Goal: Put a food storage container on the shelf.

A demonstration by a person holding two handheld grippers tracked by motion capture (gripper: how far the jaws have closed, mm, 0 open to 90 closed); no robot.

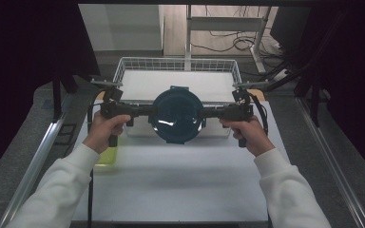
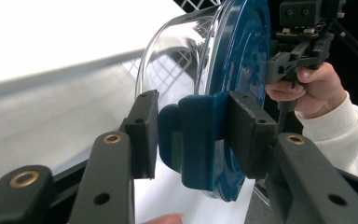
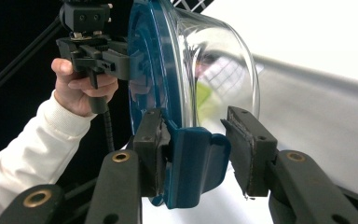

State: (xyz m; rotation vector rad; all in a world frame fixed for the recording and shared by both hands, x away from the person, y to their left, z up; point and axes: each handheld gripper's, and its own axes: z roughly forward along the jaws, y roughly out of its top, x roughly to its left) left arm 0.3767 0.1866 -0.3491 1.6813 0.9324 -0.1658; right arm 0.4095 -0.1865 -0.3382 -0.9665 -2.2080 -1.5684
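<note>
A round clear glass container [image 1: 177,115] with a dark teal lid hangs above the white table, carried between both grippers. My left gripper [image 1: 151,111] grips the lid's left side latch. In the left gripper view its jaws [image 2: 193,135] press on the teal latch tab [image 2: 198,140], with the glass bowl [image 2: 177,56] to the left of the lid [image 2: 242,60]. My right gripper [image 1: 204,113] holds the opposite latch. In the right gripper view it [image 3: 193,149] is clamped on the teal tab [image 3: 196,168] below the bowl [image 3: 219,60].
A white wire basket [image 1: 178,64] stands just behind the container at the far edge of the table [image 1: 180,180]. A yellow-green flat object [image 1: 105,156] lies under the left forearm. Dark curtains and metal rails flank the table.
</note>
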